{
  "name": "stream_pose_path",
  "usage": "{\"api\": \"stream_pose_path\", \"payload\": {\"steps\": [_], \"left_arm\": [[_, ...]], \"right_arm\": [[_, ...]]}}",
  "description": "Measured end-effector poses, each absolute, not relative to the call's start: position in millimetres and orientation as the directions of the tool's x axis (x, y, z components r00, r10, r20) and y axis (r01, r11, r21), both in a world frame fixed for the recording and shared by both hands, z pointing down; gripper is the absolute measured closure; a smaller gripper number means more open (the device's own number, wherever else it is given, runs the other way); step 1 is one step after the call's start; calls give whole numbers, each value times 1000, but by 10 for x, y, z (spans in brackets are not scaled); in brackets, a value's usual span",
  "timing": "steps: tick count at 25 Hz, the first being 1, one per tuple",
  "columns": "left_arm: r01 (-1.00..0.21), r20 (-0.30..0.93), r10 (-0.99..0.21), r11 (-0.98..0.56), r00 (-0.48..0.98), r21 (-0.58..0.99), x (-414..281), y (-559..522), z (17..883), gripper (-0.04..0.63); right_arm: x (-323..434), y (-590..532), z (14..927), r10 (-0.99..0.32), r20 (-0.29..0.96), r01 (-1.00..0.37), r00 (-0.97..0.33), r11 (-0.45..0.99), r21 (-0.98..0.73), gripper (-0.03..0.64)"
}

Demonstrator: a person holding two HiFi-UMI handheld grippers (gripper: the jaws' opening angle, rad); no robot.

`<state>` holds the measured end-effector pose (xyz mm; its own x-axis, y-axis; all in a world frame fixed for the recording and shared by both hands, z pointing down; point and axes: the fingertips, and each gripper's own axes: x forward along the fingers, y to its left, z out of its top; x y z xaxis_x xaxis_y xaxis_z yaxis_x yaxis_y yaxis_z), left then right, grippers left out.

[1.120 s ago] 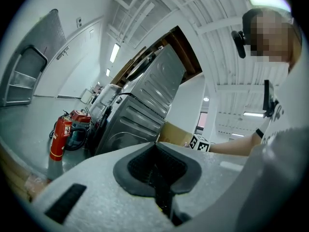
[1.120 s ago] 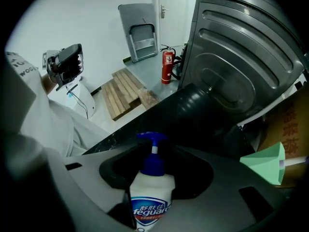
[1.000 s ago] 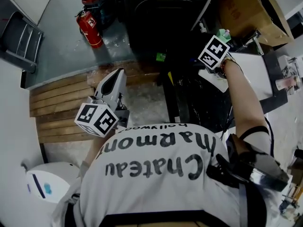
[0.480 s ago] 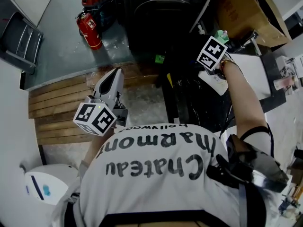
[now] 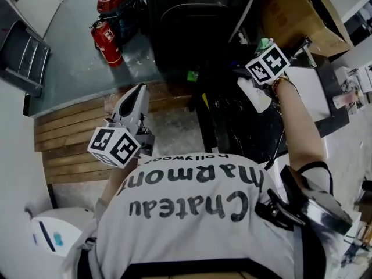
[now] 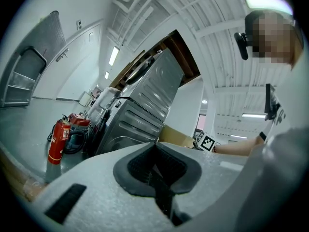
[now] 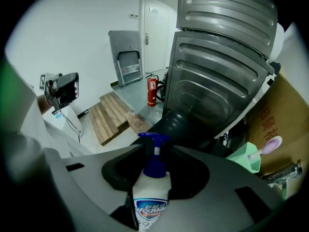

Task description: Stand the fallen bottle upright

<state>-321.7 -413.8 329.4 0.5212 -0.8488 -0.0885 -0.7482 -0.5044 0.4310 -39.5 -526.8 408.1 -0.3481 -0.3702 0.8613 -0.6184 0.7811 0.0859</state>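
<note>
A white bottle (image 7: 153,199) with a blue pump top (image 7: 154,151) stands out from between the jaws of my right gripper (image 7: 155,175), pump end pointing away from the camera. The pads press on its body. In the head view the right gripper (image 5: 257,81) points steeply down over a dark cluttered surface at the upper right, and the white bottle (image 5: 254,96) hangs under the marker cube. My left gripper (image 5: 141,92) is held level over the wooden floor boards, far from the bottle. In the left gripper view its jaws (image 6: 157,178) meet with nothing between them.
A big dark metal machine (image 5: 197,16) stands behind the bottle, with a cardboard box (image 5: 296,10) to its right. A green cup (image 7: 246,161) holds a pale brush. A red fire extinguisher (image 5: 106,39) stands at the far left by a wooden pallet (image 5: 70,132).
The right gripper has risen with the bottle in it and its marker cube has turned. The left gripper has stayed where it was.
</note>
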Motion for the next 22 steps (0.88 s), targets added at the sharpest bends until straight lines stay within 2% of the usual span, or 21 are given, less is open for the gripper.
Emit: {"api": "stream_pose_path", "payload": {"steps": [11, 22], "left_arm": [[-739, -99, -833, -532, 544, 413, -3091, -4107, 3217, 581], [-764, -53, -850, -498, 525, 410, -3085, -3931, 3257, 581]], "right_arm": [[-76, -5292, 3585, -616, 669, -737, -416, 659, 149, 489], [286, -5141, 3252, -813, 433, -840, -388, 505, 196, 489]]}}
